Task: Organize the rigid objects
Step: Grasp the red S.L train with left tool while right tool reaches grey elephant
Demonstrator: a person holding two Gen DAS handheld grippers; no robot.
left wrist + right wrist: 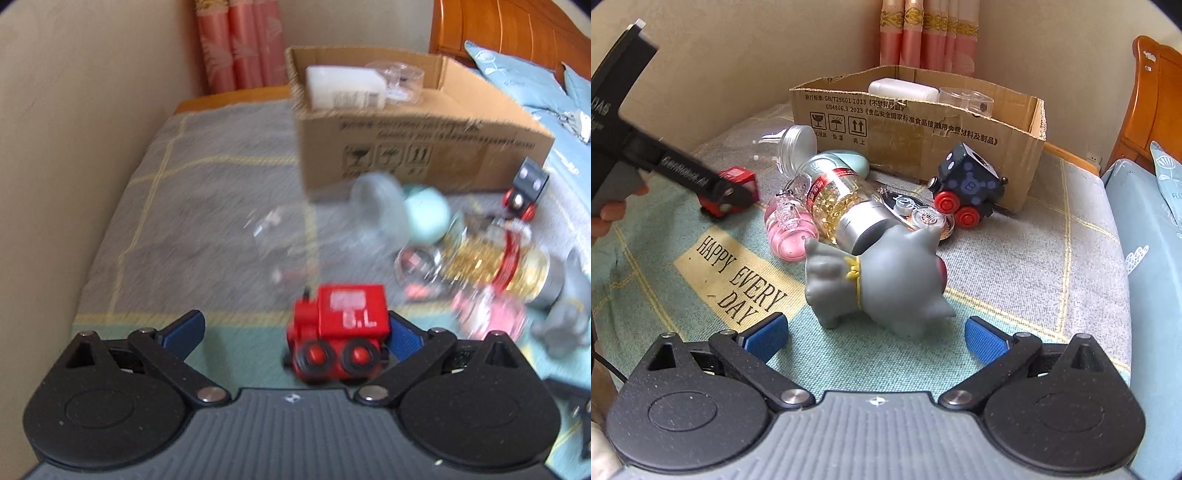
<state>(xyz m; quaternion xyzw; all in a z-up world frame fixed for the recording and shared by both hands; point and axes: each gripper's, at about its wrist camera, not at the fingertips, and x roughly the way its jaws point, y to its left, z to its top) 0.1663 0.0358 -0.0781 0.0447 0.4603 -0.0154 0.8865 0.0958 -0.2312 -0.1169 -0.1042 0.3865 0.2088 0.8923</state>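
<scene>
While the left claw [295,328] stands with its blue pads wide apart, the red toy train [338,332] sits between them, hard against the pad at three o'clock and well clear of the one at nine o'clock; nothing is clamped yet. The left wrist picture is smeared, so I cannot tell whether the train rests on the bed cover [207,206] or is just off it. My reading is that the claw is set around the train so that it can be pinched across its flat sides, which should grip well.

Across the middle lies the heap waiting to be sorted: a clear jar [798,142] on its side at eleven o'clock in the right wrist view, a pink bottle [788,225], a bottle of gold capsules [842,203] lying flat, and a dark blue toy train [969,186] on red wheels just beside the box. They lie tumbled together, touching, not arranged.

At twelve o'clock stands the cardboard box [916,147], open at the top, plainly the place meant for them. It holds a white rectangular container [901,90] and a clear round tub [966,99]; what else is inside is hidden by its wall.

Nearest the right claw [877,338], whose pads are also spread and hold nothing, stands the grey toy figure [886,280], just ahead of the gap, probably the next pick.
</scene>
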